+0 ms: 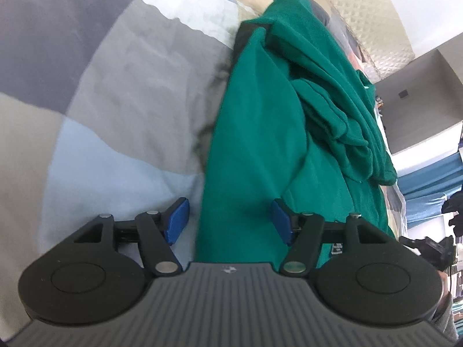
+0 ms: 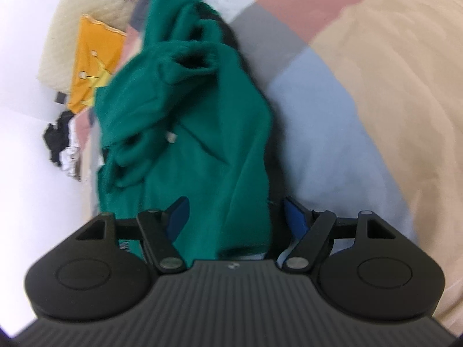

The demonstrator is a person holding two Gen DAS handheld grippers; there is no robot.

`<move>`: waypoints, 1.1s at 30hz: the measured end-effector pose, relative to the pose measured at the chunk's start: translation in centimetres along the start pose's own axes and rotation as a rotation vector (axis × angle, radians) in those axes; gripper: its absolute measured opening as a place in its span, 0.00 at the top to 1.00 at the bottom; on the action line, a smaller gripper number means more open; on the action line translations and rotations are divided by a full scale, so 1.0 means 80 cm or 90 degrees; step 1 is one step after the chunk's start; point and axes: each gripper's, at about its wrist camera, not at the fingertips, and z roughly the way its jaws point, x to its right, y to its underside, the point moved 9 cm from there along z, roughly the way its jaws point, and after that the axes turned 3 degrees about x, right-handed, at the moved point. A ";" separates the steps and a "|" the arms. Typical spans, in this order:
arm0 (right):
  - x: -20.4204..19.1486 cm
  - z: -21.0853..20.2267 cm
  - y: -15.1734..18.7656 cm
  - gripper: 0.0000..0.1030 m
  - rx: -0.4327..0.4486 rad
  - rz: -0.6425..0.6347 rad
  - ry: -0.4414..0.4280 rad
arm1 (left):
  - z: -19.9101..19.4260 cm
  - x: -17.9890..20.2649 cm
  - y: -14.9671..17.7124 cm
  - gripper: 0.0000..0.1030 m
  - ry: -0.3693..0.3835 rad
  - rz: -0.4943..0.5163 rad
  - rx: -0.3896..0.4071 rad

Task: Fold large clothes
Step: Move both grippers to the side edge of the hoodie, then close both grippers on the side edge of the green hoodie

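Green garment [image 1: 254, 133] lies between both wide-open, empty left tongs [image 1: 228, 221] and right tongs [image 2: 237, 219].

patchwork quilt in grey, pale blue, beige, pink blocks [image 1: 121, 92] | cream quilted headboard [image 1: 373, 26] | yellow-orange cloth [image 2: 92, 57] by headboard | dark clothes heap [image 2: 62, 141]

Left gripper [image 1: 228, 221] spread wide over green garment [image 1: 260, 133], its edge between the blue pads [image 1: 176, 221]. Garment rumpled, lying on patchwork quilt [image 1: 115, 86].
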 end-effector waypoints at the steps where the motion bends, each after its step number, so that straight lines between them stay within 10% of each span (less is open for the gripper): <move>1: 0.005 0.002 0.002 0.29 -0.006 0.000 0.006 | 0.001 0.002 0.003 0.35 -0.003 0.004 -0.001; 10: 0.016 0.015 0.004 0.30 -0.026 -0.045 0.026 | 0.002 0.008 0.026 0.34 -0.011 0.031 -0.007; 25: -0.038 0.008 0.000 0.32 0.027 -0.082 -0.080 | -0.006 0.017 0.038 0.35 0.132 -0.003 -0.011; 33: -0.028 0.021 0.000 0.32 0.005 -0.072 -0.031 | 0.013 0.020 0.042 0.36 0.079 0.021 -0.002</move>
